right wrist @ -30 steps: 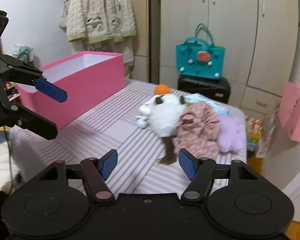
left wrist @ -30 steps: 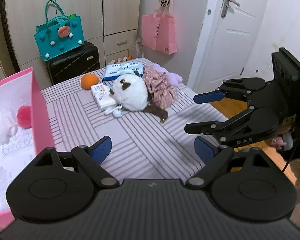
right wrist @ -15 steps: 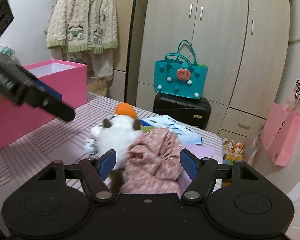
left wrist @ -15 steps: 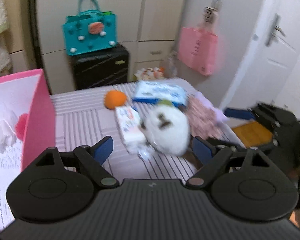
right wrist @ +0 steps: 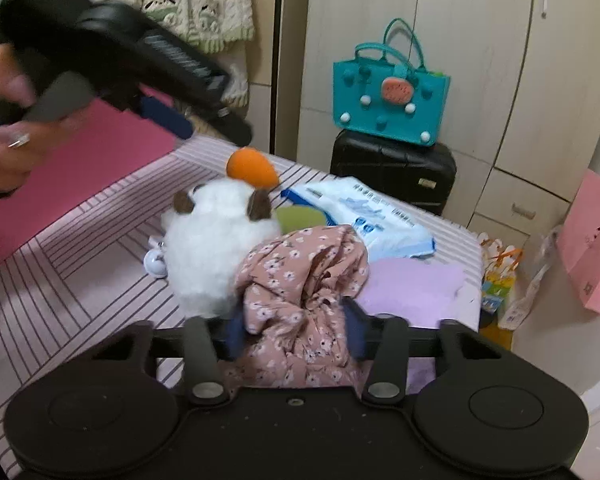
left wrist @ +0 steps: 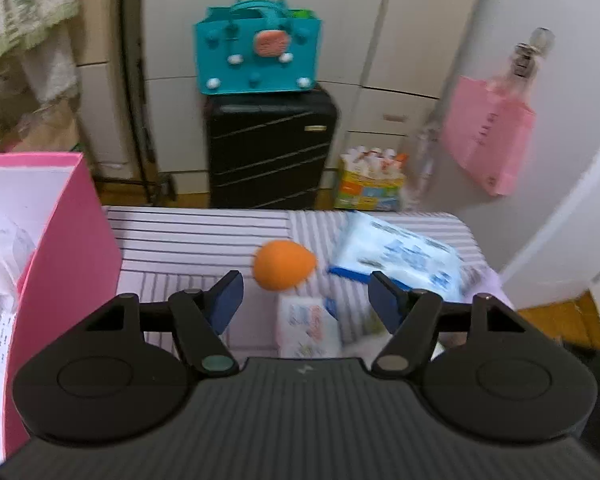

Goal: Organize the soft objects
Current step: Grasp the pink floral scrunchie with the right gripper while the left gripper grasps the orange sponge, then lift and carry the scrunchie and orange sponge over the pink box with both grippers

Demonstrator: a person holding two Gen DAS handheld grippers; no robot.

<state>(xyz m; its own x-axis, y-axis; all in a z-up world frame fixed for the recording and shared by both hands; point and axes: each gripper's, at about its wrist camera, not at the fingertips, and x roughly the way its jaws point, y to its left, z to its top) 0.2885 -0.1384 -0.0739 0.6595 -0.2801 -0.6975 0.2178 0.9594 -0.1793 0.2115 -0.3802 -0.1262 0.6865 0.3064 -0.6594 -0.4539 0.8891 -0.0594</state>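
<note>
In the right wrist view my right gripper has its jaws closing around a bunched pink floral cloth, and both pads press into it. A white plush toy lies just left of the cloth, a lilac cloth right of it. In the left wrist view my left gripper hovers over a small tissue pack and an orange soft ball. Its jaws are closing but the pads touch nothing. A hand holds that left gripper above the table's far left.
The pink box stands at the left on the striped table, with white stuff inside. A blue wipes pack lies at the far right edge. Behind the table are a black suitcase with a teal bag and a hanging pink bag.
My left gripper swung toward the table's far side, over the orange ball and tissue pack, and its jaws narrowed. My right gripper advanced and sank onto the floral cloth, jaws closing around it.
</note>
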